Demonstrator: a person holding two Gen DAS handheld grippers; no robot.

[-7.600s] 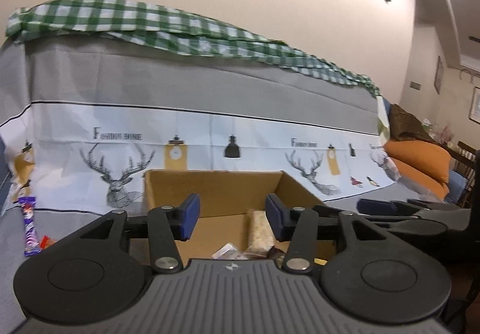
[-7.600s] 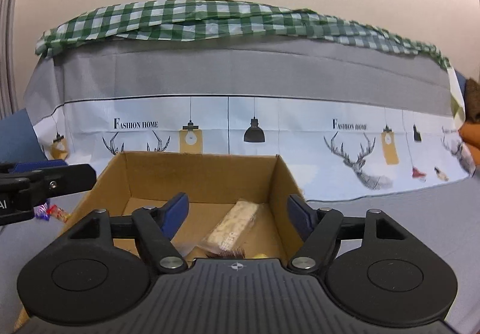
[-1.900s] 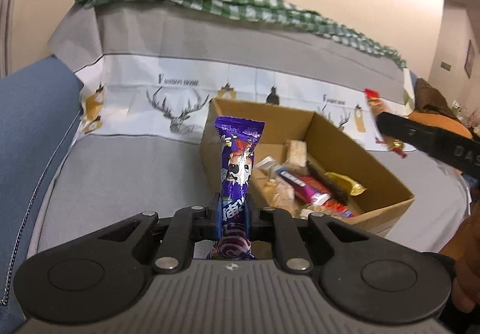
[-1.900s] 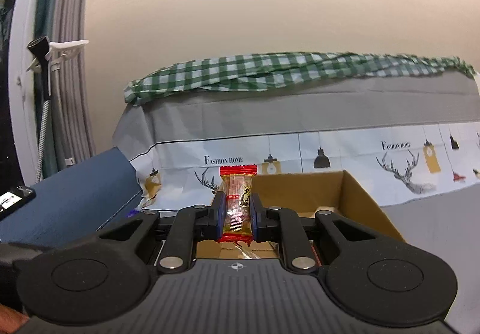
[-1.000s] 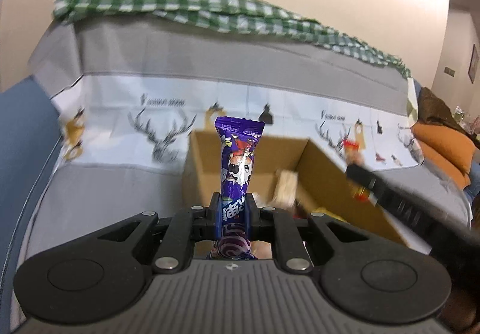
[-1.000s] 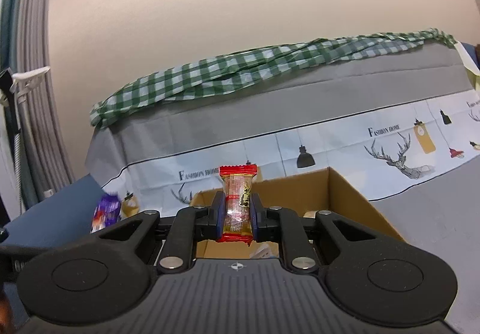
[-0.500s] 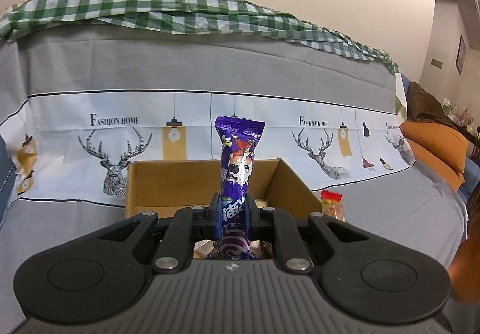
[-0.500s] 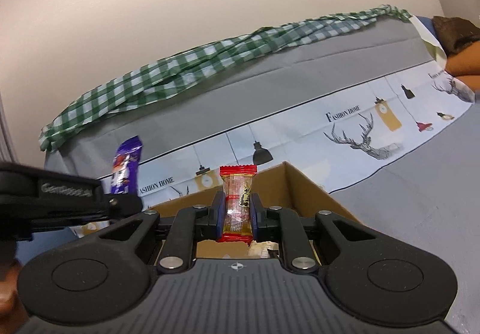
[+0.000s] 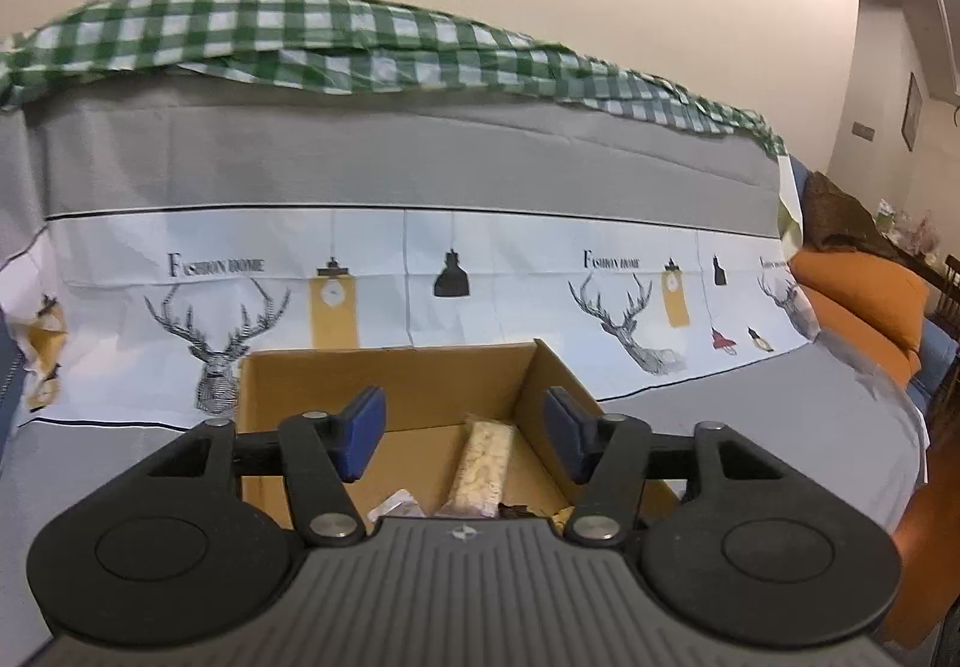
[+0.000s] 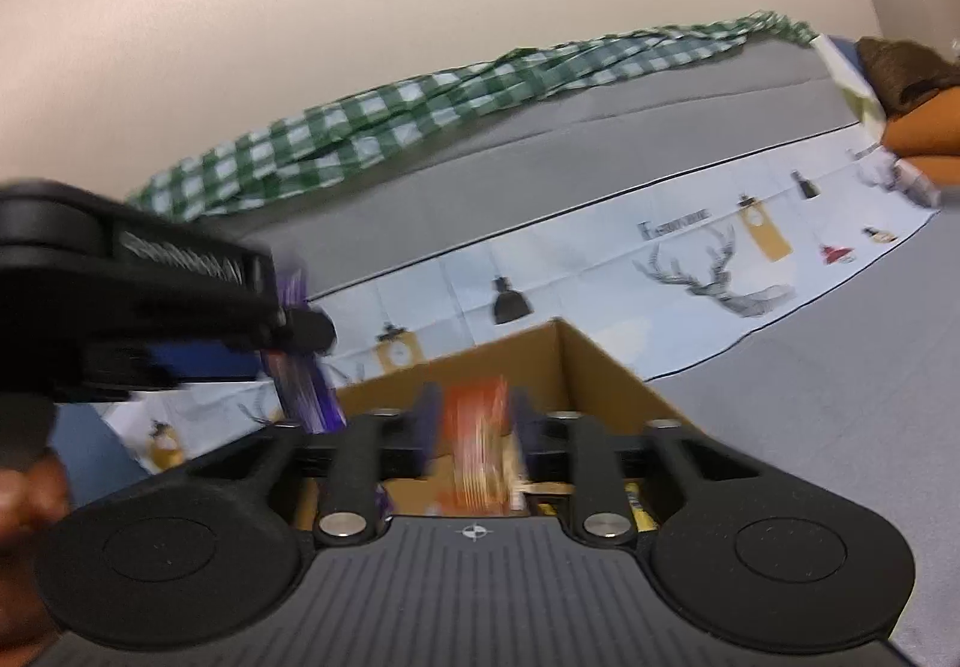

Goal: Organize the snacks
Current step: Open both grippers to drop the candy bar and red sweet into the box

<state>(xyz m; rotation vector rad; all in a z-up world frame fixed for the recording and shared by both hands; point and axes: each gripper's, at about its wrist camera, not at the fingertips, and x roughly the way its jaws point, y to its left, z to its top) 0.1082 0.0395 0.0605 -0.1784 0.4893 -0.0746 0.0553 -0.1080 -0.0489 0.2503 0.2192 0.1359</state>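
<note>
left gripper (image 9: 459,433): jaws just opened, empty over cardboard box (image 9: 384,373) | right gripper (image 10: 471,436): just opening, red candy wrapper (image 10: 480,445) dropping boxward | light, crinkly, slippery; pinch mid-wrapper

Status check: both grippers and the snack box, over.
Left gripper open, jaws just opened, nothing between them. Right gripper jaws just opening, red snack blurred between them, dropping toward the cardboard box. Nothing blocking the box.

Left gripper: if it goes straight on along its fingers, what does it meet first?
Probably the cardboard box: the left gripper, jaws just opened and empty, points slightly down over it, towards the pale snack bar or the back wall. Depth is unclear.
</note>
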